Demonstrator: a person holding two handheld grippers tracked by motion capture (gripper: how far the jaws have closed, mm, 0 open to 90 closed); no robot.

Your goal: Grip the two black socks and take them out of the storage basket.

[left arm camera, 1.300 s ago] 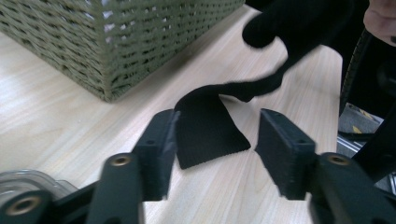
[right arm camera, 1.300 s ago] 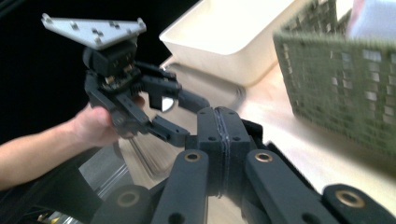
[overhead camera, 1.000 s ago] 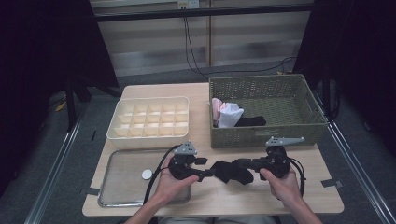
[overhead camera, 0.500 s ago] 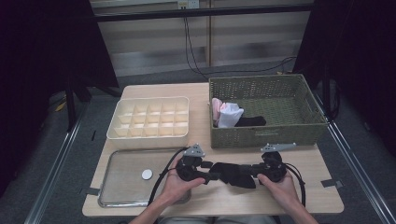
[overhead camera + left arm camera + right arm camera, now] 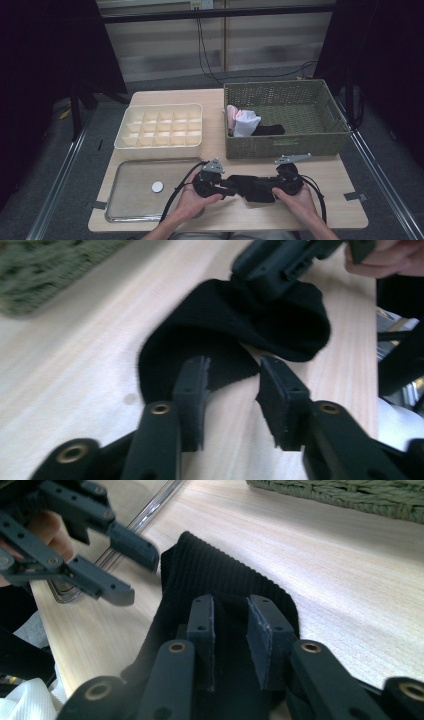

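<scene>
A black ribbed sock (image 5: 252, 188) lies on the wooden table near its front edge, between my two grippers. My left gripper (image 5: 227, 185) points right at the sock's cuff end. Its jaws have just been closing, and the sock's edge (image 5: 220, 340) reaches in between them, but the pads (image 5: 192, 390) stand apart from it. My right gripper (image 5: 271, 186) points left over the other end. Its jaws (image 5: 230, 615) have just been opening and stand a little apart on top of the sock (image 5: 200, 575) without pinching it.
A green wicker basket (image 5: 285, 146) stands just behind the grippers, holding white and pink cloth and another dark sock. A cream compartment box (image 5: 160, 146) sits at the back left. A metal tray (image 5: 125, 205) with a small white disc (image 5: 157, 187) lies left of my left hand.
Both hands have sunk toward the table with the sock, which now rests flat. The right jaws have let go of the sock. The left jaws have narrowed.
</scene>
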